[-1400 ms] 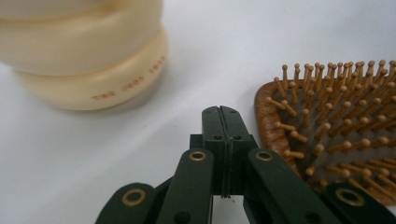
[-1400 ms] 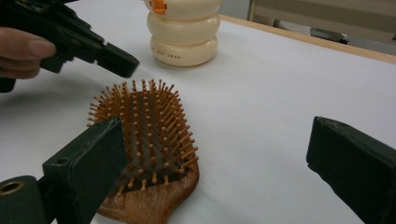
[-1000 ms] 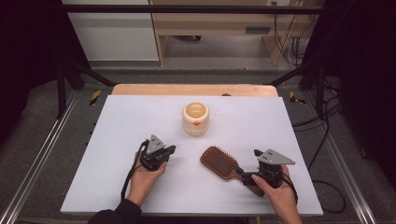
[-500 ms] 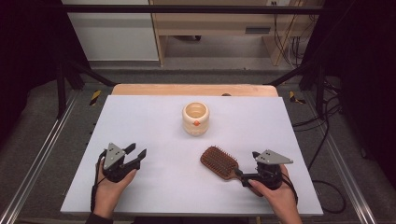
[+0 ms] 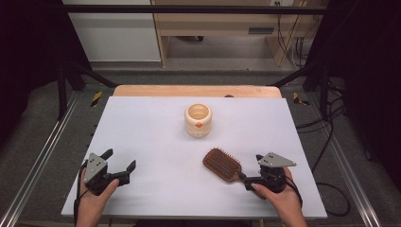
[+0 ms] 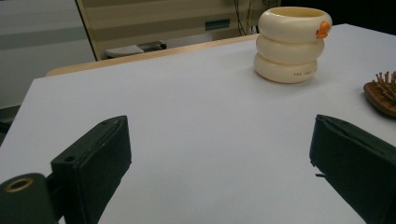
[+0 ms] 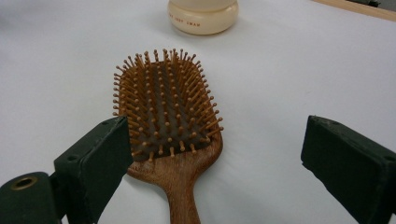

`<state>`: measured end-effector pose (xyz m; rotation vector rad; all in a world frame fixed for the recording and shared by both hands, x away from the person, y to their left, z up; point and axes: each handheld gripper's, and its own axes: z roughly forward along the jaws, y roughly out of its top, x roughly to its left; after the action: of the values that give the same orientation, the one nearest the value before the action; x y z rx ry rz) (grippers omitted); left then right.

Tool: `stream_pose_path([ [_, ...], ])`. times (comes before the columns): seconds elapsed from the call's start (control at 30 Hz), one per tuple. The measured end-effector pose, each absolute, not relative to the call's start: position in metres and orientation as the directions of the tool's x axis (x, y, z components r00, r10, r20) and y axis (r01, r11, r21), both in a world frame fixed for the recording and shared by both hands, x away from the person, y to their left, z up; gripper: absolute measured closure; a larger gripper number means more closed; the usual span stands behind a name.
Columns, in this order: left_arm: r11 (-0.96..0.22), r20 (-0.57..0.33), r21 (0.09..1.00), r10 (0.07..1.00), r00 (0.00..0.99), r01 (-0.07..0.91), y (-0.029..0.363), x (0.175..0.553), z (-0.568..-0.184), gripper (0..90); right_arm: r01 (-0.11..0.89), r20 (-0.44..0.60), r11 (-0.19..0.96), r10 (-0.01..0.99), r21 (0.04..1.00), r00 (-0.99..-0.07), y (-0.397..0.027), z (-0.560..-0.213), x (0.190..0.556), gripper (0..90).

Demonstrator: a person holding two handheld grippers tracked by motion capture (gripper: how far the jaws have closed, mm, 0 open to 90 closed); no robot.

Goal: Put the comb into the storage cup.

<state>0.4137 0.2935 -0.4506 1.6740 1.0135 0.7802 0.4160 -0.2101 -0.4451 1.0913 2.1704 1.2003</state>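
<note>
Jaws on both of your grippers stand wide apart with nothing between the pads. Your left gripper [image 5: 119, 161] sits at the near left of the white desk [image 5: 151, 127], held in your left hand [image 5: 97, 196], its jaws pointing toward the middle and far right of the desk; in the left gripper view [image 6: 219, 177] the bare white surface lies between the two black pads, with the cream holder [image 6: 290, 43] far off to the right and a corner of the hairbrush [image 6: 383, 93] at the right edge. Your right gripper [image 5: 252, 170] is at the near right, held in your right hand [image 5: 279, 198], and it points left toward the hairbrush [image 5: 222, 164]. That wooden paddle brush lies flat on the desk, bristles up, head toward the far left and handle running back toward your right gripper. In the right gripper view [image 7: 215, 163] the brush [image 7: 166, 116] lies between the open jaws, nearer the left pad, its handle coming down the middle of the gap; neither pad clearly touches the wood. The cream holder [image 5: 198, 119], a stack of three rounded rings with a small orange spot on its side, stands upright at mid-desk, beyond the brush and apart from it. Its base [image 7: 203, 16] shows just past the brush head.
</note>
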Motion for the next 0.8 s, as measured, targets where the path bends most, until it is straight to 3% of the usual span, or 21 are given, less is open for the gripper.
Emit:
stream_pose_path([
  [0.8,-0.084,-0.009,0.968,0.928,0.371,0.235,0.308,0.419,-0.452,1.8,0.518,0.036,0.401,0.764,0.756,-0.644,-0.209,-0.443,0.413,9.8],
])
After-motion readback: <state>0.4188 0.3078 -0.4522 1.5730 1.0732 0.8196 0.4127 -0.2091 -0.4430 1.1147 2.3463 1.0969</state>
